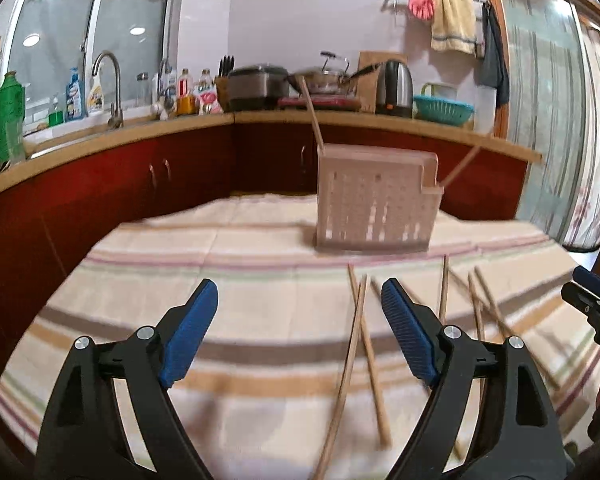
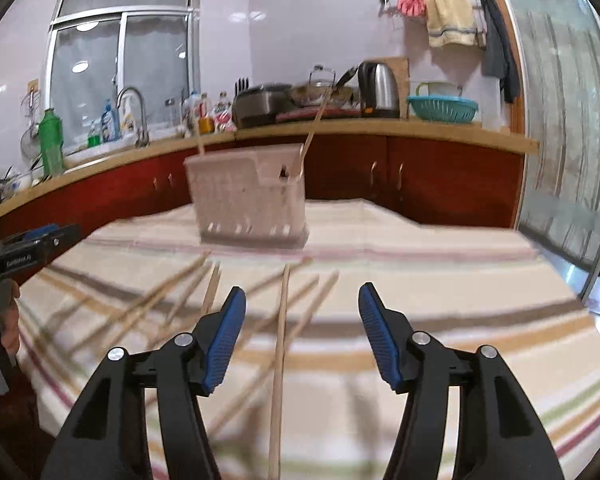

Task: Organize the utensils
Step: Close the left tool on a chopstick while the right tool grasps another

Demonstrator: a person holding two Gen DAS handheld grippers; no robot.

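Note:
A pale pink perforated utensil holder (image 1: pixel 374 204) stands on the striped cloth, with two wooden chopsticks (image 1: pixel 311 114) sticking up out of it. It also shows in the right wrist view (image 2: pixel 250 200). Several loose chopsticks (image 1: pixel 370 354) lie scattered on the cloth in front of it; in the right wrist view one chopstick (image 2: pixel 279 364) lies between my fingers. My left gripper (image 1: pixel 300 294) is open and empty above the cloth, left of the chopsticks. My right gripper (image 2: pixel 302 300) is open and empty above them.
The striped cloth (image 1: pixel 240 264) covers the table. Behind it runs a counter (image 1: pixel 340 118) with red cabinets, a sink tap (image 1: pixel 114 88), bottles, pots, a kettle (image 1: pixel 396 88) and a teal basket (image 1: pixel 442 108). The right gripper's tip (image 1: pixel 592 300) shows at the right edge.

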